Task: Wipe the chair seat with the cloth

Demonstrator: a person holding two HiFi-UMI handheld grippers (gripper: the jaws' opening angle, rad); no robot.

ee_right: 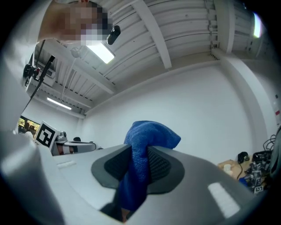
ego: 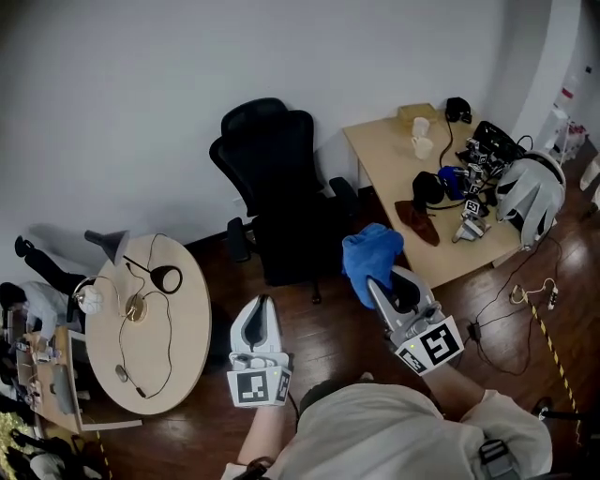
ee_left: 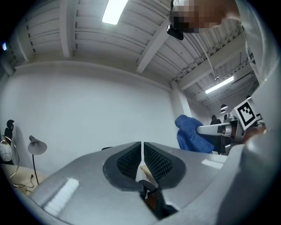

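Though bunched overhead, cloth (ee_right: pixel 145 136) between jaws.

Dim head view, corners vignetted dark. Gripper views bow toward black rims. A ceiling strip light (ee_left: pixel 115 11) glares at 12 o'clock in the left, another strip light (ee_right: pixel 101 52) at 11 o'clock in the right, where the blue cloth (ee_right: pixel 142 136) looks sharp.

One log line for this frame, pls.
phase: pre-wipe | right tool: shut on blue cloth | left tool: shut, empty | black office chair seat: cloth not on it yet
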